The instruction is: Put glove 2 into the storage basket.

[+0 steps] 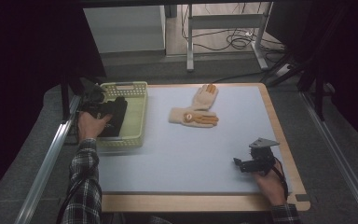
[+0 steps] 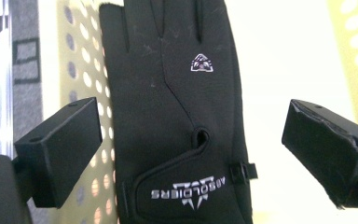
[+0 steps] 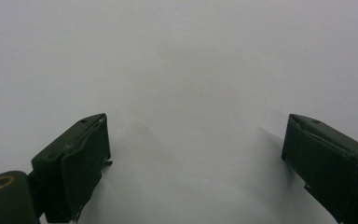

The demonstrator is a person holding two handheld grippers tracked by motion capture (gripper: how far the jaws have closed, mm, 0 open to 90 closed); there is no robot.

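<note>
Left gripper (image 2: 193,154): hanging over the basket at the far left of the table, jaws spread wide with the black glove showing in the gap between them, not gripping anything as far as I can see. A hand (image 1: 89,125) is wrapping around its body.
Black glove (image 2: 177,116): lying flat inside the basket, small white logo on the back, "ABSOLDIERS" printed across the cuff strap, fingers pointing toward the far side.
Basket (image 1: 137,112): pale yellow-green plastic with perforated walls, sitting at the far left edge of the mat.
Right gripper (image 3: 196,158): hovering low over bare mat at the near right, jaws gaping wide open, holding nothing. The person's right hand (image 1: 271,181) is gripping it from behind.
Tan gloves (image 1: 196,112): a pair with orange fingertips, lying on the mat around the far middle, one overlapping the other, well apart from both grippers.
Mat (image 1: 186,154): light grey-blue sheet covering the wooden table (image 1: 279,140).
Sleeve (image 1: 85,186): plaid, coming in along the near left.
</note>
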